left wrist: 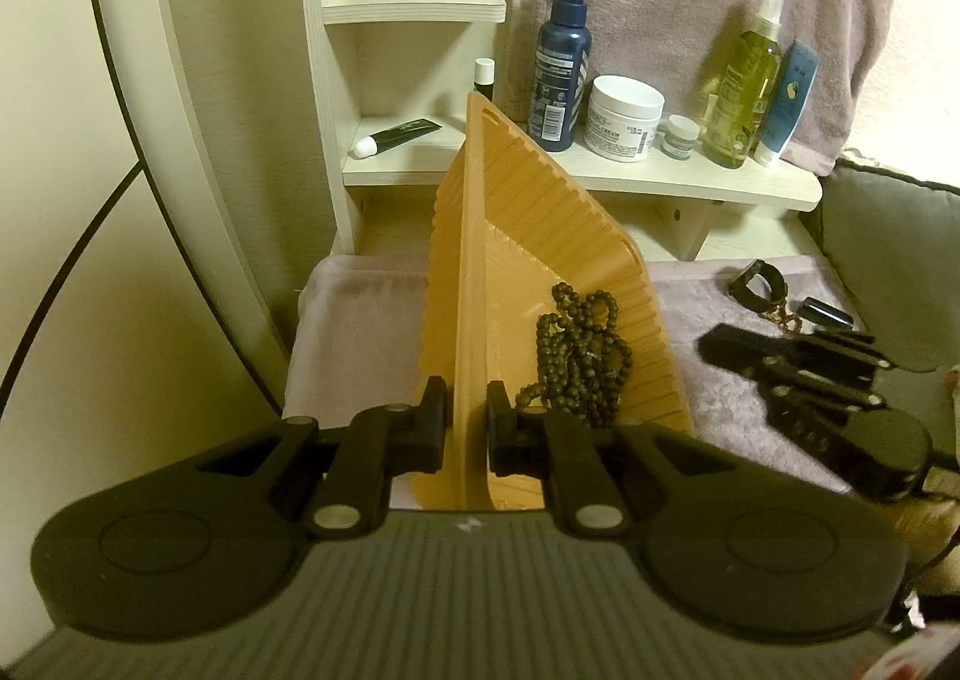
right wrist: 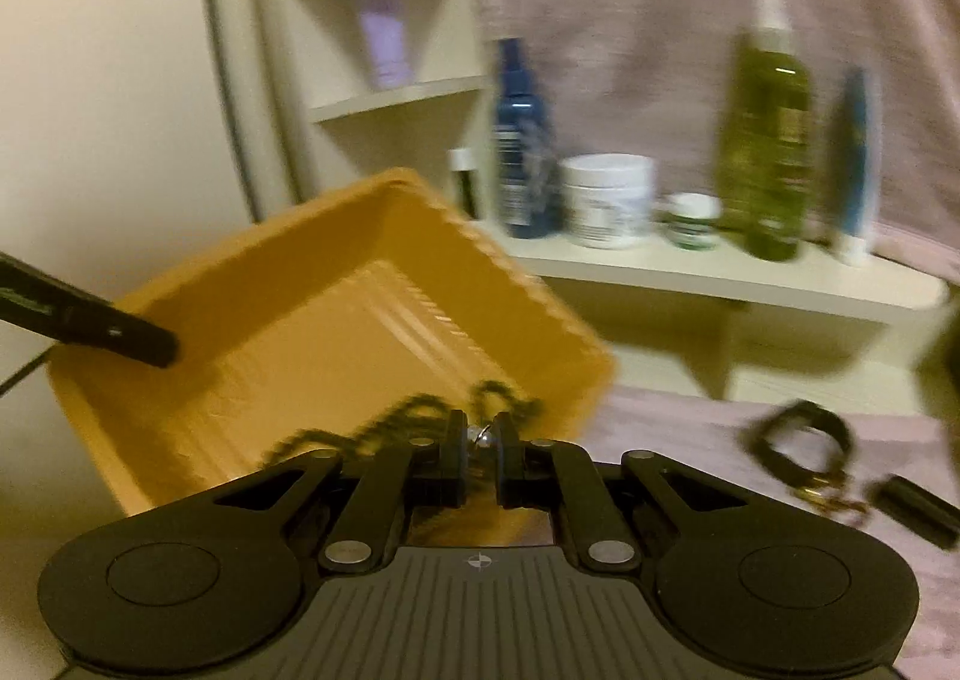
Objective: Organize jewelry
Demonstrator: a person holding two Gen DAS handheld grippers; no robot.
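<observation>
Left gripper (left wrist: 467,431) clamped on near rim of orange tray (left wrist: 540,236), tray tilted up on edge over pink towel (left wrist: 354,314). Brown bead necklace (left wrist: 585,356) heaped in tray's low corner, against ribbed wall. Right gripper (right wrist: 480,461) just beside tray, fingers nearly closed, pinching small silver piece (right wrist: 482,435); what it belongs to too blurred to tell. Black bracelet (left wrist: 757,284) with gold chain on towel, well right of tray. Bottles and white jar (left wrist: 624,116) on shelf behind.

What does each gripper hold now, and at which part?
The left gripper holds the orange tray by its rim, tilting it. The right gripper pinches something small and shiny, near the bead necklace; what exactly cannot be told.
</observation>
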